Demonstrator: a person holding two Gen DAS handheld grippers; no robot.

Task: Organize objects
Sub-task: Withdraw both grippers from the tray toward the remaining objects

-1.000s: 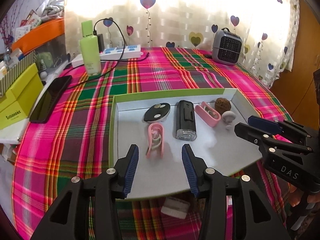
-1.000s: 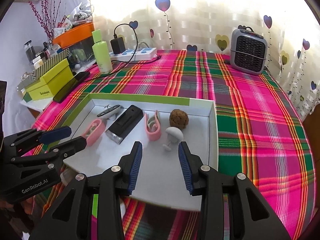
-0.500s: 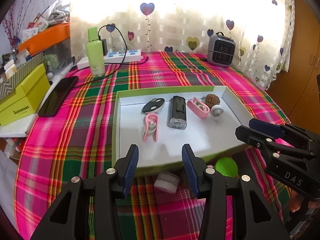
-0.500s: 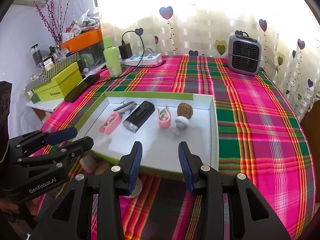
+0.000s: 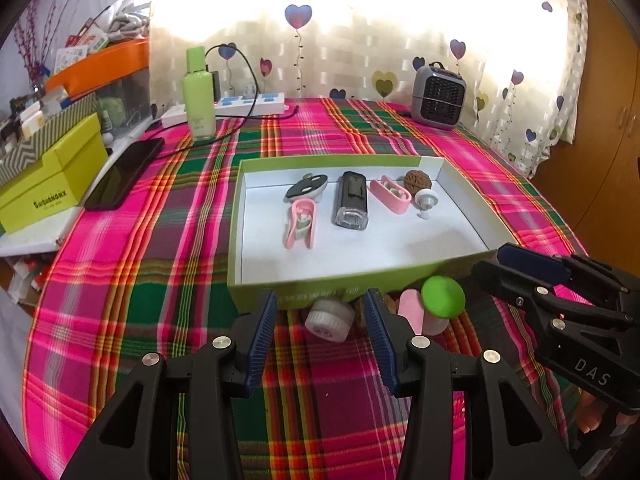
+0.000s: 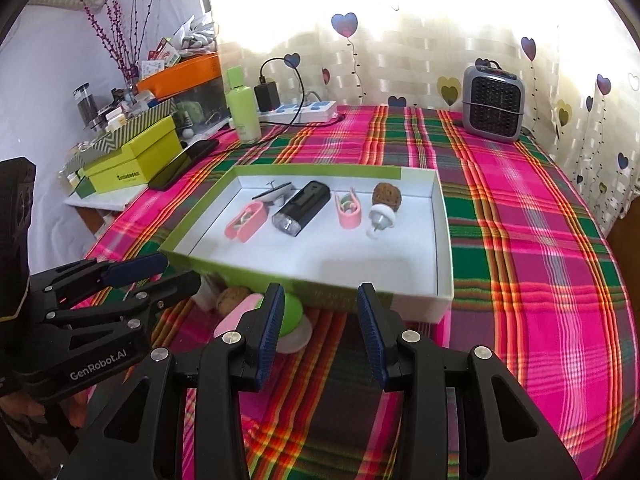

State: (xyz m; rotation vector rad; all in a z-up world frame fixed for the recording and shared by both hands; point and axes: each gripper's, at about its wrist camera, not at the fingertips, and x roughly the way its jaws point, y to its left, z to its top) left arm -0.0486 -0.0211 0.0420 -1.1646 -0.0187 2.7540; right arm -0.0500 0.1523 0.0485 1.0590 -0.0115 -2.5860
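- Both grippers have pulled back toward the near edge of the plaid-covered table [image 5: 160, 280] since a second ago; then they hung over the box floor, now they sit short of the box's near wall.
- That retreat has uncovered loose items on the cloth just outside the near wall: white ribbed cap [image 5: 330, 319], green-topped piece [image 5: 442, 297], pale pink piece [image 5: 412, 307], brown nut-like ball [image 6: 233, 298].
- Left gripper [image 5: 320, 334]: jaws spread wide, nothing between them; white ribbed cap lies just ahead, between the fingertips' line and the box wall.
- Right gripper [image 6: 320, 326]: jaws spread, holding nothing; green-topped piece is touching or just behind its left finger, cannot tell which.
- Green-rimmed white box [image 5: 256, 280] sits mid-table, its contents unchanged in a row along the far wall.
- Row from the left edge: black oval gadget [image 5: 306, 187], black flashlight [image 5: 351, 200], pink clip [image 5: 390, 194], brown walnut [image 5: 417, 180], white mushroom-shaped knob [image 5: 425, 200].
- Second pink clip [image 5: 300, 227] lies just in front of the black oval gadget, near the box's left wall.
- All boxed items well apart from both grippers.
- Far edge of table: green bottle [image 5: 199, 94], power strip [image 5: 240, 104], small heater [image 5: 439, 96].
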